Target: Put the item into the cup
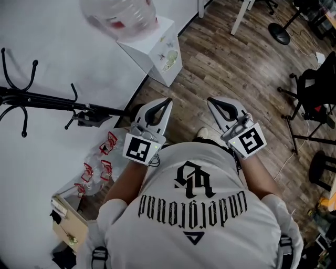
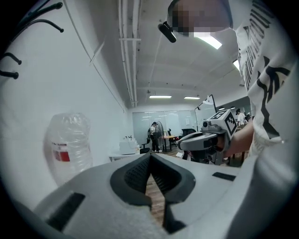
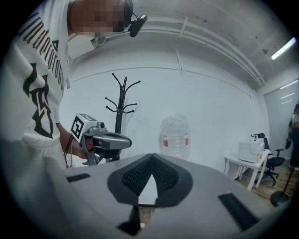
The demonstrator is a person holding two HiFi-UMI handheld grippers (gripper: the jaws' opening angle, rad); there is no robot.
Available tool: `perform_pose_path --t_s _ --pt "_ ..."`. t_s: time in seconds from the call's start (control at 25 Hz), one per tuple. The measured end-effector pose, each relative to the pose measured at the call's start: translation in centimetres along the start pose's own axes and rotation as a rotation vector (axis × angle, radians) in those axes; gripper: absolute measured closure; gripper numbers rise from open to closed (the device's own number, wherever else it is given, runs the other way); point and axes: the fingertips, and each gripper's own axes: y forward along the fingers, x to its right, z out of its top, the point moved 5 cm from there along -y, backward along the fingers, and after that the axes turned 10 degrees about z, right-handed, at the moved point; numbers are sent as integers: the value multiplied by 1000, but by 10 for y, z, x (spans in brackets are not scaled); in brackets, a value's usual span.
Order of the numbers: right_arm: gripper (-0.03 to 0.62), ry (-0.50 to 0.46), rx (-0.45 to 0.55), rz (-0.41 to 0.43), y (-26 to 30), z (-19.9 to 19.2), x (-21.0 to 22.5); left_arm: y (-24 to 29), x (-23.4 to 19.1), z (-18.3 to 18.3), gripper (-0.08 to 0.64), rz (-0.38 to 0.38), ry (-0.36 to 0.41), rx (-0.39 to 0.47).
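Note:
No cup and no loose item shows in any view. I hold both grippers in front of the person's chest, above a wooden floor. My left gripper (image 1: 168,100) is shut, its black fingertips meeting at a point (image 2: 150,156) with nothing between them. My right gripper (image 1: 209,99) is also shut and empty, its tips touching (image 3: 152,157). Each gripper shows in the other's view: the right gripper (image 2: 181,145) at mid-right, the left gripper (image 3: 129,141) at mid-left. Both point away from the body, a short gap apart.
A large clear water bottle (image 1: 123,16) stands on a white box (image 1: 160,52) by the white wall. A black coat rack (image 1: 37,97) is at left. A bag of small red-capped bottles (image 1: 100,163) lies below it. Stands and chairs (image 1: 310,100) crowd the right.

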Motion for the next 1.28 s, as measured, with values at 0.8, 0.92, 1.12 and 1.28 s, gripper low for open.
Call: perform_pose_path --t_s 0.8,0.92,1.12,1.28 --pt "588 -7 -4 -155 69 14 -204 -192 -78 -19 554 -182 36 33" --pt "588 11 -17 -160 72 17 -222 -204 -78 -19 554 -202 33 41" --pt "588 -23 -4 -161 70 25 -231 -212 -79 -14 554 -223 41 50" --pt "588 -16 -31 -174 71 28 -237 -212 -82 -9 554 -222 69 63"
